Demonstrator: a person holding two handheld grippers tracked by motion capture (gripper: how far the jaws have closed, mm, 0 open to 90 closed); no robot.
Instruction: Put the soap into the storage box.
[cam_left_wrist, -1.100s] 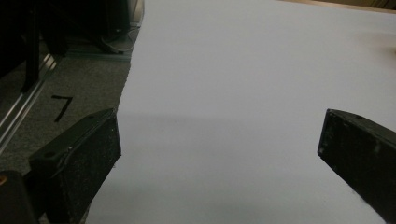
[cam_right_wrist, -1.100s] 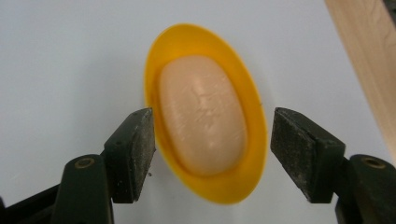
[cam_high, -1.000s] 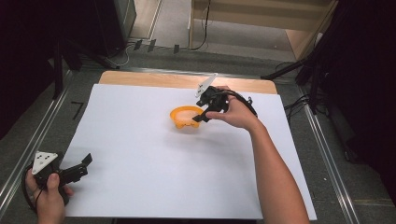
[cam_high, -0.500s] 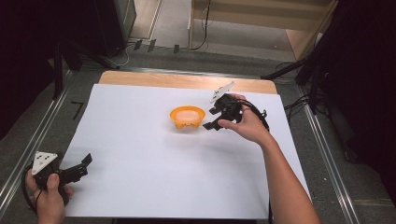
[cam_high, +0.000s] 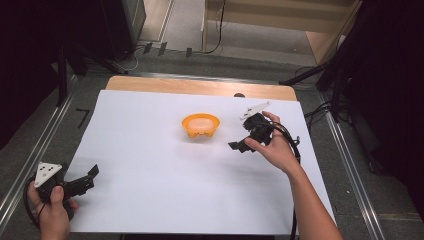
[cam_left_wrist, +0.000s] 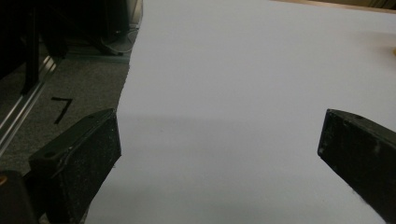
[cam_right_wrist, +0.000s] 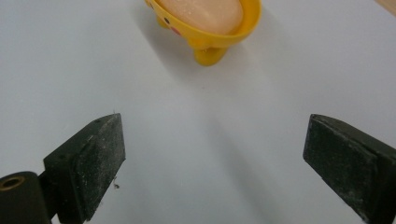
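Beside the orange bowl (cam_high: 200, 125) at the tabletop's (cam_high: 150, 150) far middle, the right tongs (cam_high: 240, 146) hover empty, jaws spread wide; the left tongs (cam_high: 90, 176) rest agape near the front-left corner. A careless pass could likely tip the light, footed bowl.

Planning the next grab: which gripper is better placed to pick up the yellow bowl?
The right gripper, I'd judge. It sits just beside the yellow bowl, open, with the bowl ahead of its fingers. The left gripper is open too, but rests at the near left edge of the white sheet, far from the bowl.
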